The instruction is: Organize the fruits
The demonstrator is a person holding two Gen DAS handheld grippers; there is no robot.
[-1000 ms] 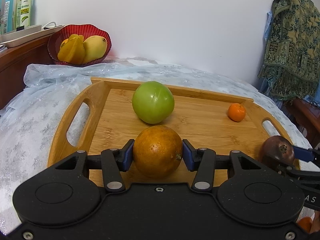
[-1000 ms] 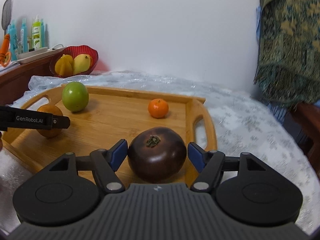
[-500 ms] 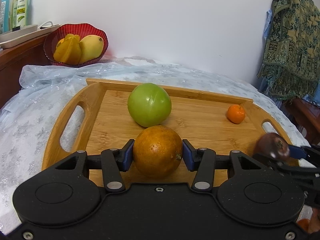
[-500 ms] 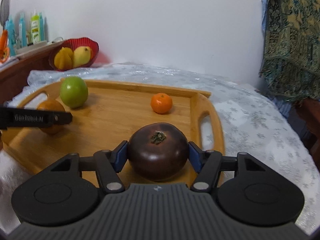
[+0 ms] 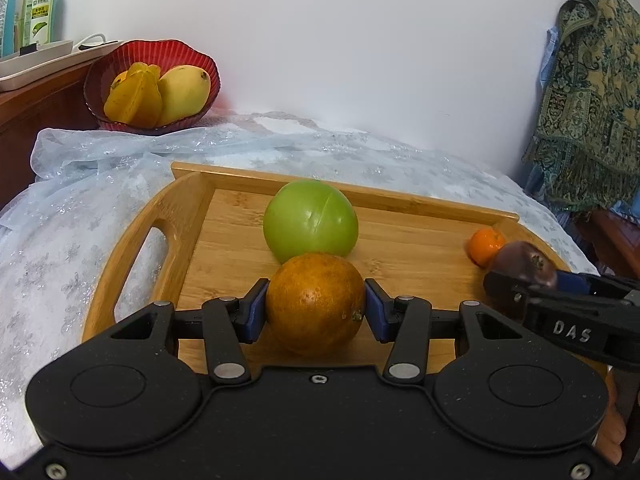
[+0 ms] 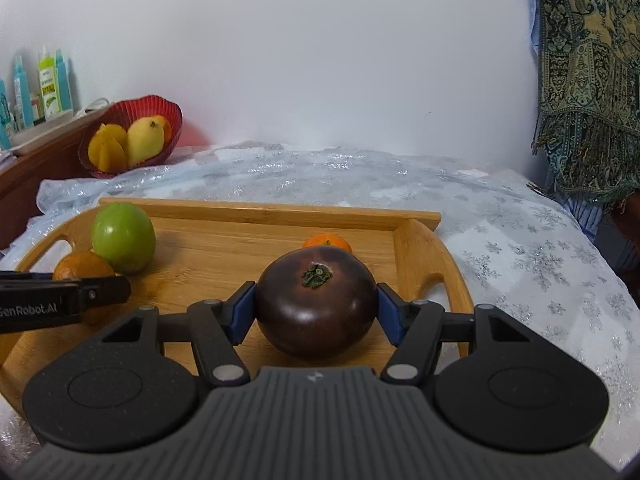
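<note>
— Nearest, what do the tools hold?
— Left tool (image 5: 315,308) is clamped partway closed on a brownish-orange fruit (image 5: 315,302); right tool (image 6: 316,312), set somewhat wider, has its blue pads pressed on a dark purple fruit (image 6: 316,304). Both are over the wooden tray (image 6: 256,210).

— And beyond them?
— A green fruit (image 5: 310,222) sits on the tray just behind the orange-brown one; a small tangerine (image 6: 327,241) lies behind the purple one. Farther back on the cloth-covered surface (image 6: 500,216), a red bowl (image 5: 192,56) holds yellow fruits.
</note>
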